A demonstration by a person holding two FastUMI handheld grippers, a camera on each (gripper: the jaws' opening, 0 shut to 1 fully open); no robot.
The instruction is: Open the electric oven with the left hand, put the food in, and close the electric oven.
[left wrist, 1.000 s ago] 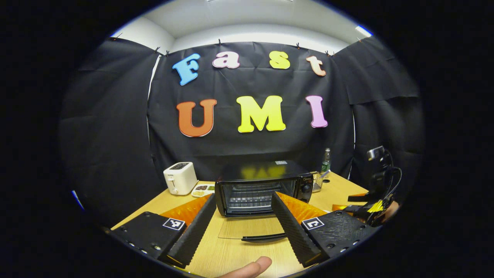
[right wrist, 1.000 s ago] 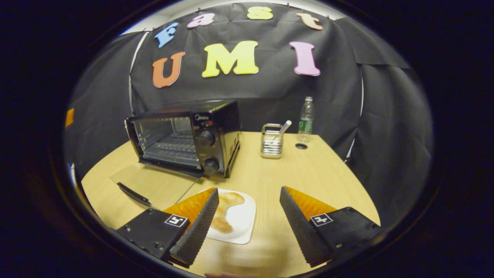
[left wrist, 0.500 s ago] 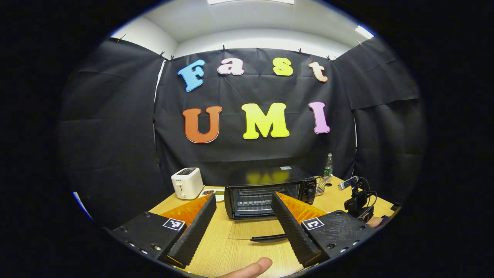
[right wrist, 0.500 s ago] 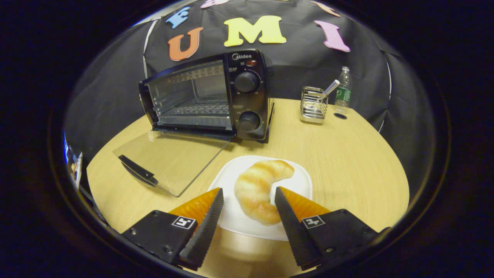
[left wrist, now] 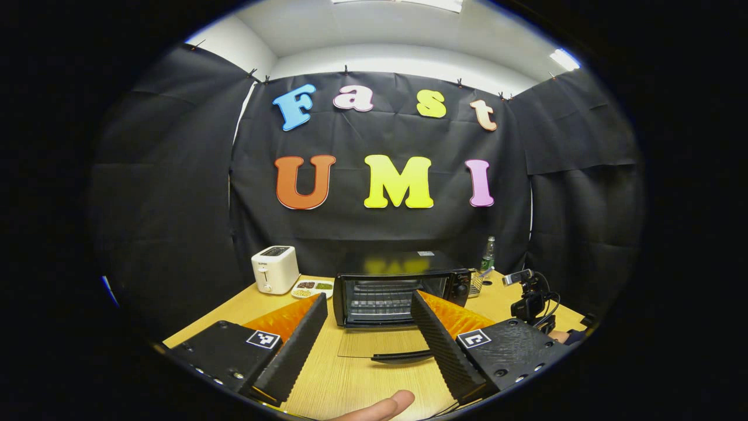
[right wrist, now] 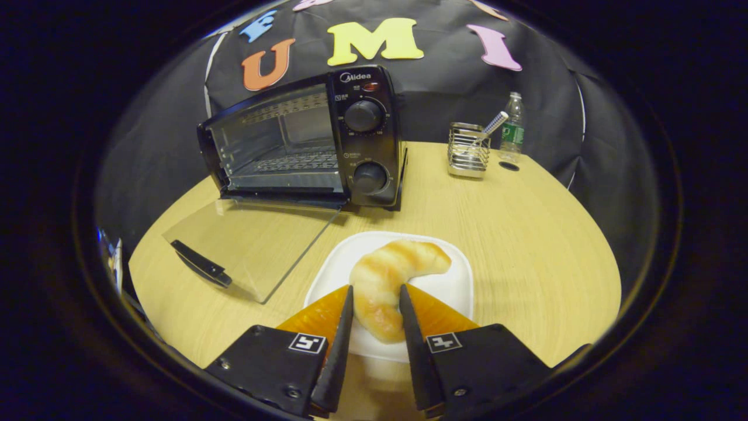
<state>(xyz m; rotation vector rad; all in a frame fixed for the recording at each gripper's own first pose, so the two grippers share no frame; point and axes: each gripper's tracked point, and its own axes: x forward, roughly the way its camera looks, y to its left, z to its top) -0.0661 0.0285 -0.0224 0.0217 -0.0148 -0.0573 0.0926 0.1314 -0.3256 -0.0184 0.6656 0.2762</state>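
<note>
Right gripper (right wrist: 374, 327) gripping croissant (right wrist: 391, 280), jaws pressing both its sides, croissant lying on white plate (right wrist: 450, 286) on tabletop (right wrist: 526, 234). Oven (right wrist: 304, 140) standing open, glass door (right wrist: 251, 240) lying flat. Left gripper (left wrist: 368, 339) hovering, jaws gaping wide, holding nothing.

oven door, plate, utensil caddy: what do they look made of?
Oven door: clear glass by the look; the table grain shows straight through it, and a black handle bar runs along its front edge. Plate: glossy white, probably ceramic or melamine; I cannot tell which. Utensil caddy: shiny metal wire, likely steel, given the bright reflections and open mesh.
</note>
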